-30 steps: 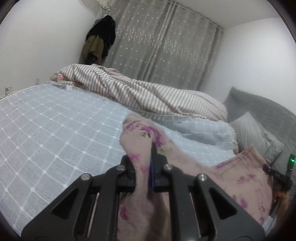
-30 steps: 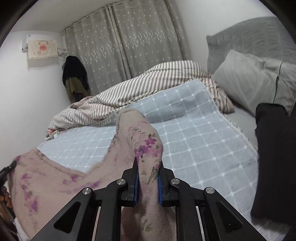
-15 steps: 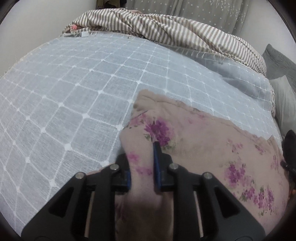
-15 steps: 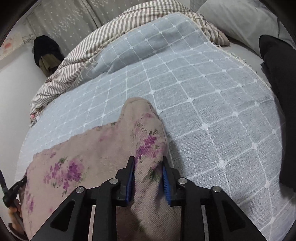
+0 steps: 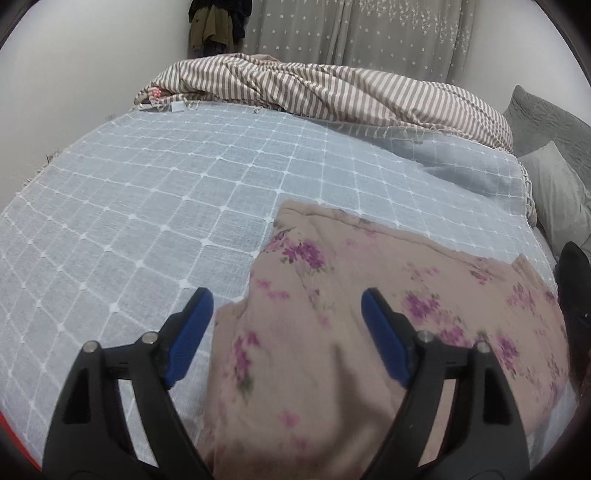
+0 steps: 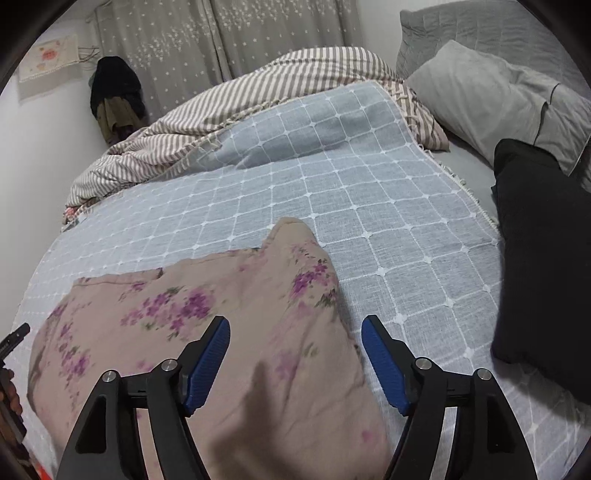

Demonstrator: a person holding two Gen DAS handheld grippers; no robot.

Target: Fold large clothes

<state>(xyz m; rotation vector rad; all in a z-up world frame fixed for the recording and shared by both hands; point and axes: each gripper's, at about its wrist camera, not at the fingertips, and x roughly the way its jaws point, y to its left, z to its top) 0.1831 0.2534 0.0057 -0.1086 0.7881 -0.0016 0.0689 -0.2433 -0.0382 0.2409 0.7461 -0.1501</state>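
Note:
A pink garment with purple flowers (image 5: 332, 332) lies flat on the blue checked bedspread (image 5: 147, 206). Its left corner runs between the spread blue pads of my left gripper (image 5: 287, 304), whose jaws are opening and no longer press the cloth. In the right wrist view the same garment (image 6: 229, 306) lies with its right corner under my right gripper (image 6: 295, 332). That gripper's jaws are opening too, and its pads stand clear of the fabric. The other gripper's tip (image 6: 14, 338) shows at the left edge.
A striped duvet (image 5: 332, 88) is bunched along the far side of the bed, before grey curtains (image 5: 369, 33). Grey pillows (image 6: 487, 96) and a black garment (image 6: 543, 251) lie at the right. Dark clothes (image 6: 114, 96) hang in the far corner.
Both grippers came down with the garment's corners, laid them on the bedspread and opened, letting the cloth go. The garment now lies flat.

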